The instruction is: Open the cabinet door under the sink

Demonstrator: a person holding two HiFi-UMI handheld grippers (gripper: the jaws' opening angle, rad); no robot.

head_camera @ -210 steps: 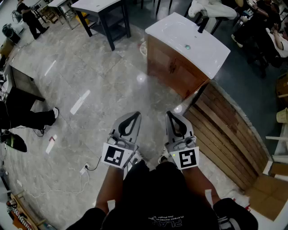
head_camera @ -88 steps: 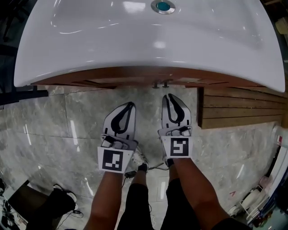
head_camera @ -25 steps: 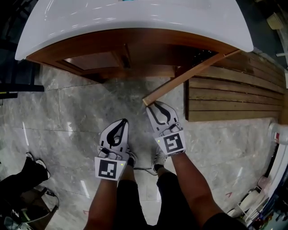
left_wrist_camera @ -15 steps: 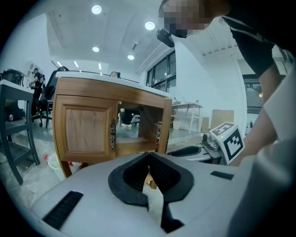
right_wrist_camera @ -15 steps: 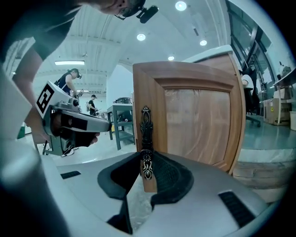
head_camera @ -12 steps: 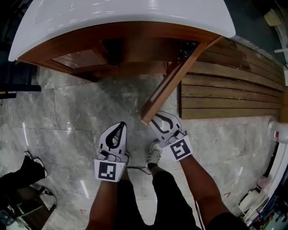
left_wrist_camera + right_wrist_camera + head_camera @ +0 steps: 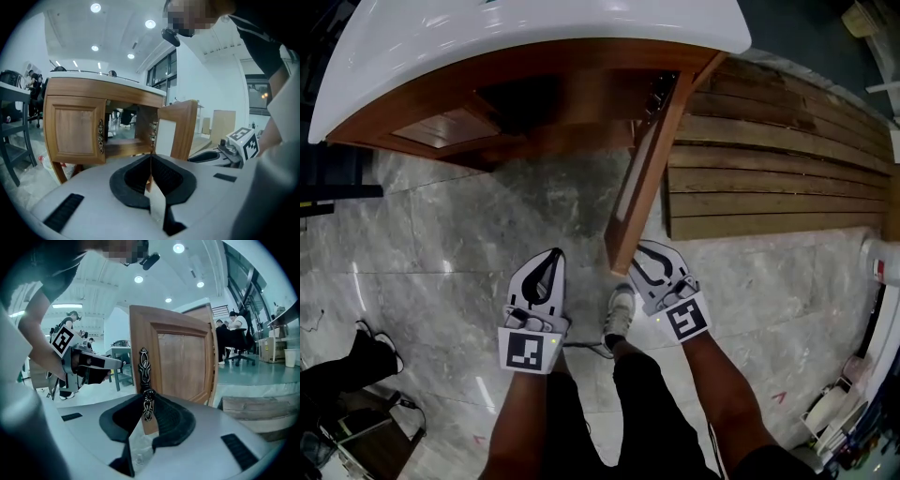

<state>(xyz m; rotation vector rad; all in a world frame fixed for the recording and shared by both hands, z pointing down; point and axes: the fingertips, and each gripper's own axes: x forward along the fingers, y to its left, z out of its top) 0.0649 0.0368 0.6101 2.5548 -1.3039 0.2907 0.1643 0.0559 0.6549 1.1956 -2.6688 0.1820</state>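
Note:
The white sink [image 7: 534, 28] tops a wooden cabinet [image 7: 412, 127]. Its right door [image 7: 649, 169] stands swung far out toward me, baring the dark inside. My right gripper [image 7: 639, 251] is at the door's free edge. In the right gripper view my right gripper [image 7: 148, 401] is shut on the door's dark ornate handle [image 7: 144, 369]. My left gripper [image 7: 548, 260] hangs to the left of the door, apart from it. In the left gripper view my left gripper [image 7: 151, 157] is shut with nothing in it and faces the cabinet, whose left door [image 7: 75, 129] is closed.
A slatted wooden platform [image 7: 769, 169] lies on the floor right of the cabinet, behind the open door. My shoe [image 7: 619, 314] and a cable are on the marble floor between the grippers. Another person's legs [image 7: 347, 370] show at the lower left.
The right door has swung from partly ajar to wide open. My right gripper came back toward me and rightward with its handle. The left gripper drifted slightly.

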